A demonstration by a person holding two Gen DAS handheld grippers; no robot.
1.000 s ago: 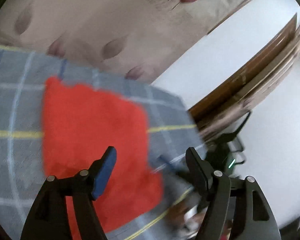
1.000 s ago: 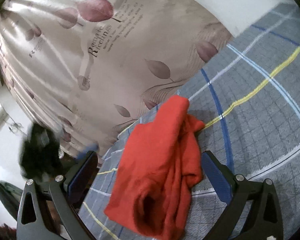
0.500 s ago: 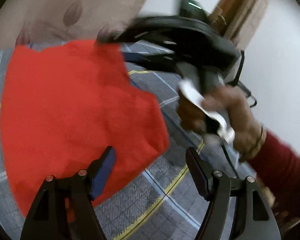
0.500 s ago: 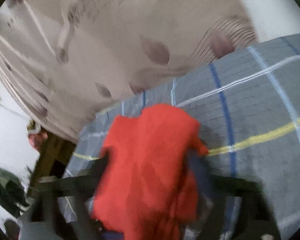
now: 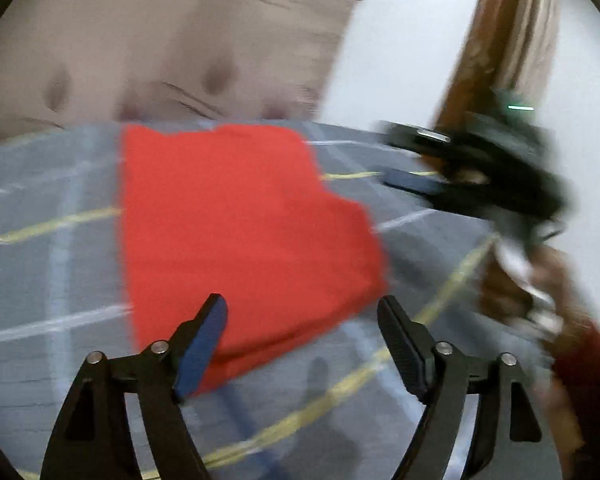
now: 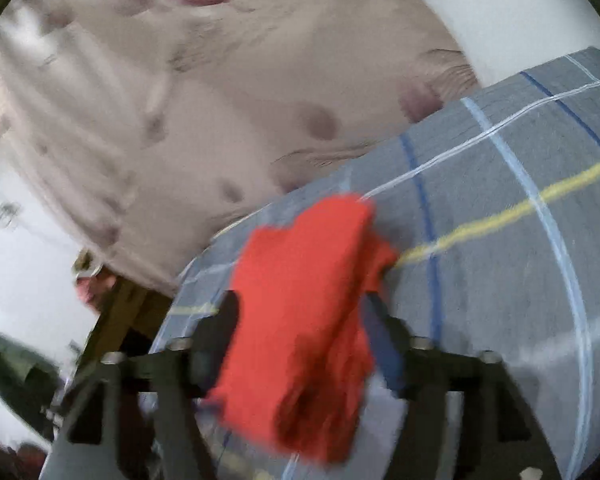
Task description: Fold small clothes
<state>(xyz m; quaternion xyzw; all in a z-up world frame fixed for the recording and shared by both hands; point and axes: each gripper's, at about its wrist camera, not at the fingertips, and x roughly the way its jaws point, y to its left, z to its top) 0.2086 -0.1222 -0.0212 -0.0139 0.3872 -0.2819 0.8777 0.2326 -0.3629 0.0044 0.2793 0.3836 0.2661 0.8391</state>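
- While the left wrist view shows the red garment (image 5: 236,232) spread fairly flat on the grey checked bedspread (image 5: 52,248), the right wrist view shows the same cloth (image 6: 300,320) bunched and hanging in folds between the fingers of the right claw (image 6: 300,340)
- Only the left view takes in the right claw (image 5: 452,168) from outside, a blurred black frame with a blue pad, held by a hand (image 5: 540,280) in a dark red sleeve (image 5: 592,380); a brown wooden frame (image 5: 500,40) stands behind it
- Soft, fuzzy red fabric with a stepped edge; bedspread (image 6: 500,240) woven with blue, white and yellow lines; beige leaf-print curtain (image 6: 220,100) beyond
- Left claw (image 5: 300,328) stands open, its jaws having just widened, nothing pinched; the garment's near edge lies under its blue-padded finger
- Right claw's jaws have just been opening with cloth between them; blur hides whether the pads press it, so I cannot tell
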